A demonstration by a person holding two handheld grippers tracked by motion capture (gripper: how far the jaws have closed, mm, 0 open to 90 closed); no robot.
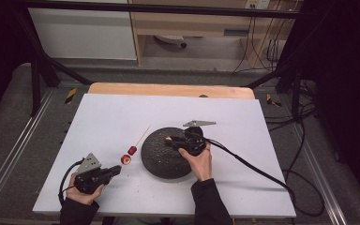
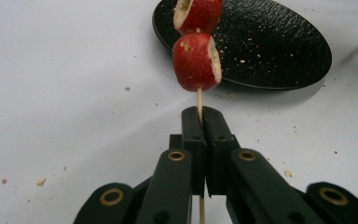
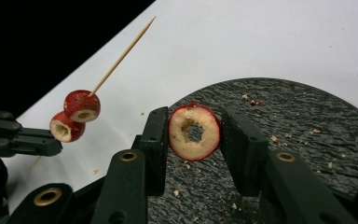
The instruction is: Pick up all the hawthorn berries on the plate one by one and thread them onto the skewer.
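Two red fruit pieces (image 2: 196, 60) sit threaded on a thin wooden skewer (image 2: 199, 101), at the top centre of the left gripper view. The left gripper (image 2: 200, 122) has its jaws pressed together on the skewer's lower end, holding it pointing up. In the right gripper view, the right gripper (image 3: 194, 133) clamps a third fruit ring (image 3: 194, 132) between its pads at mid-frame, above the black plate (image 3: 307, 121). In the high view the plate lies at the centre of the white table (image 1: 112, 112), the skewer just left of it.
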